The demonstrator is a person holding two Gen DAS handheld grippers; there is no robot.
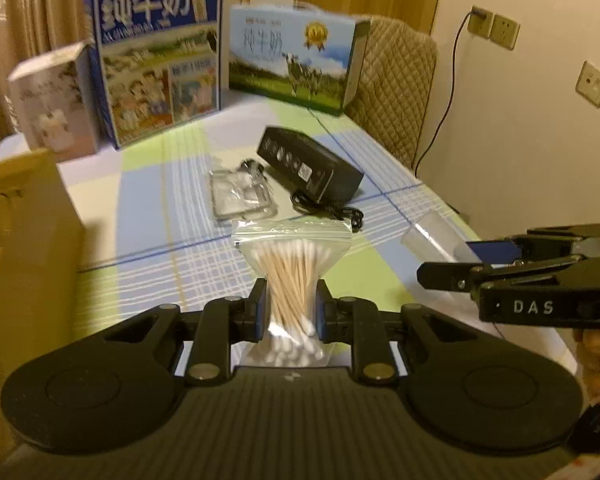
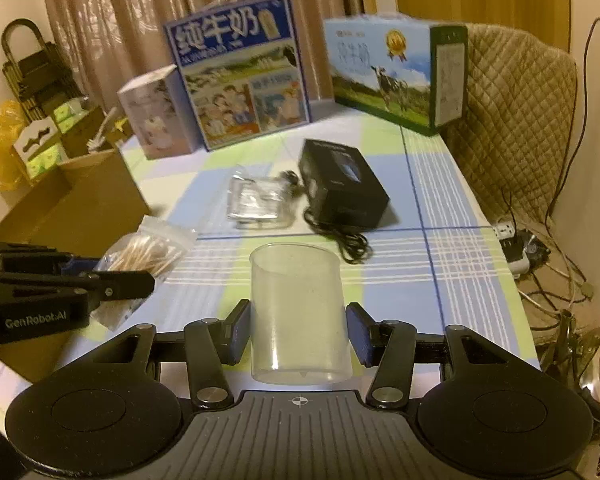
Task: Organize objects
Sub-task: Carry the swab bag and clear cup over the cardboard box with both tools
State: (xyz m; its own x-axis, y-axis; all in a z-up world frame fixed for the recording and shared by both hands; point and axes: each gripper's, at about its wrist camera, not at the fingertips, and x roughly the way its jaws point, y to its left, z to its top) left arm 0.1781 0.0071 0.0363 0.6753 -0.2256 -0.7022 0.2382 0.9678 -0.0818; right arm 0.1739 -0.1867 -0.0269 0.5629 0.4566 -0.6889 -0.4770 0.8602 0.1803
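Observation:
A zip bag of cotton swabs (image 1: pixel 290 264) stands upright between my left gripper's (image 1: pixel 291 308) pads, which are shut on its middle. From the right wrist view the same bag (image 2: pixel 148 252) sticks out past the left gripper (image 2: pixel 116 270) at the left edge. A clear plastic cup (image 2: pixel 298 312) sits between my right gripper's (image 2: pixel 300 334) pads, open end facing away, both pads against its sides. In the left wrist view the cup (image 1: pixel 432 236) shows faintly ahead of the right gripper (image 1: pixel 460 264) at the right.
On the checked tablecloth (image 2: pixel 452 248) lie a black box (image 2: pixel 340 196), a black cable (image 2: pixel 348 240) and a clear packet (image 2: pixel 256 200). Two milk cartons (image 2: pixel 240 68) (image 2: pixel 396 72) and a white box (image 2: pixel 152 112) stand at the back. A cardboard box (image 2: pixel 72 204) is at the left, a quilted chair (image 2: pixel 516 120) at the right.

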